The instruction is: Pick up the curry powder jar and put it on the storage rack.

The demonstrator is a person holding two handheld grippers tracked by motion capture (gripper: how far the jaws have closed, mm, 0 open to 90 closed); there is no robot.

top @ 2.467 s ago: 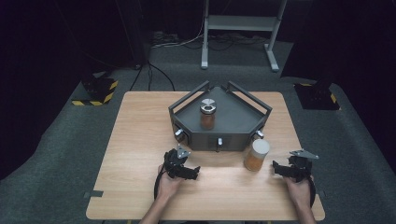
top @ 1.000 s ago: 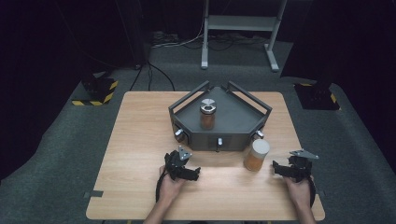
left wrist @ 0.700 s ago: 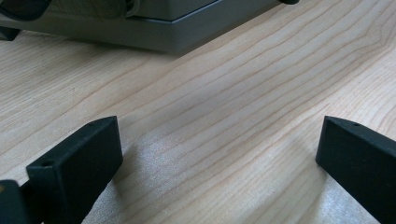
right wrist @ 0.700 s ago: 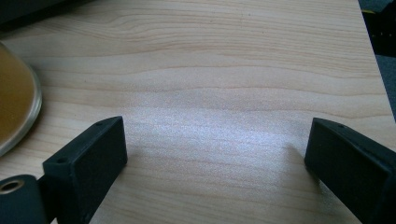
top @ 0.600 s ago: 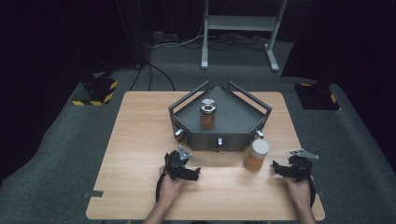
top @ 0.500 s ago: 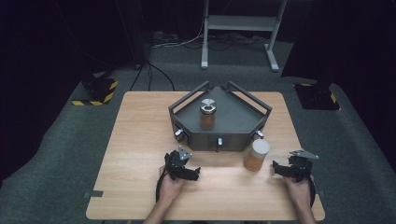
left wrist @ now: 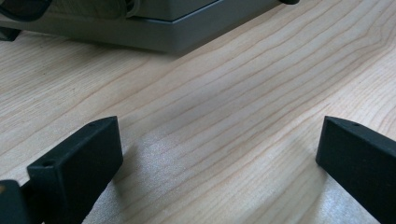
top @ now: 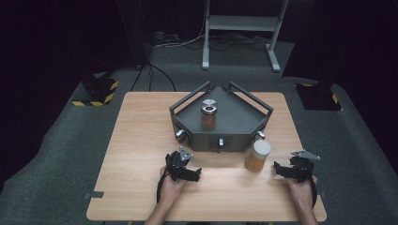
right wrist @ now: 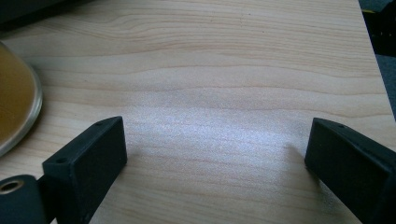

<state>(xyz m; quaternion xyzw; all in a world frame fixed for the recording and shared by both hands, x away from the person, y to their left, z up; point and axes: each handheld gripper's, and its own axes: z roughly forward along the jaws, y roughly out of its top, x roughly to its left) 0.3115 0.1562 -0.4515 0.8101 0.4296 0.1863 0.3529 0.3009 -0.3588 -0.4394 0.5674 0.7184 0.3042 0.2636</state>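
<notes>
A dark grey five-sided tray [top: 234,123] with rails stands at the table's middle back. Inside it is an amber jar with a silver lid [top: 209,114]. A second amber jar with a white lid [top: 257,155] stands on the wood just in front of the tray's right corner; its base edge [right wrist: 16,105] shows in the right gripper view. My left gripper [top: 195,174] rests on the table in front of the tray, open and empty, its jaws wide apart [left wrist: 219,154]. My right gripper [top: 278,168] lies right of the white-lidded jar, open and empty [right wrist: 217,154].
The wooden table [top: 141,140] has bare wood to the left and along the front. The tray's grey base [left wrist: 154,37] lies close ahead of the left gripper. Dark floor, cables and a metal stand [top: 239,33] lie beyond the table.
</notes>
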